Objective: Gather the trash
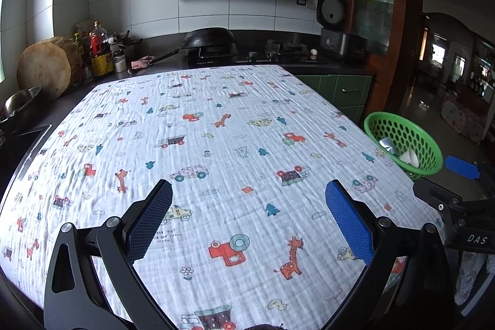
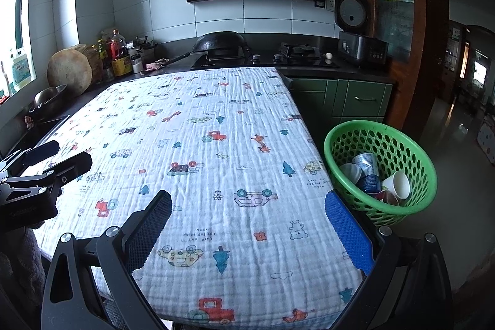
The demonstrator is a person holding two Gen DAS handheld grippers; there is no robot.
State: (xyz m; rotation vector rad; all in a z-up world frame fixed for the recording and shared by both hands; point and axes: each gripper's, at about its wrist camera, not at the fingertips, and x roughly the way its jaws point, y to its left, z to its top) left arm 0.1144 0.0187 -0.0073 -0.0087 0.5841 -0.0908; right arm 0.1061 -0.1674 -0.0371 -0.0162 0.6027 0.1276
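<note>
Two views, left wrist first: left gripper [image 1: 249, 207] spread wide, empty, over printed cloth [image 1: 216, 144].
Basket [image 1: 402, 141]: far right of it, contents half hidden by rim.
Right wrist: right gripper [image 2: 248, 211] agape, empty.
Trash: can [image 2: 368, 172], paper cups [image 2: 399, 183] in basket [image 2: 383, 144], ahead-right of fingertip.

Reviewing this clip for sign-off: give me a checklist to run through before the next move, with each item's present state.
1. Left tongs open and empty: ok.
2. Right tongs open and empty: ok.
3. Printed cloth free of trash: ok, none visible in either view.
4. Green basket upright beside the table: ok.
5. Trash inside basket, can and paper cup: ok.
6. Trash on the floor or behind the table: cannot tell.
</note>
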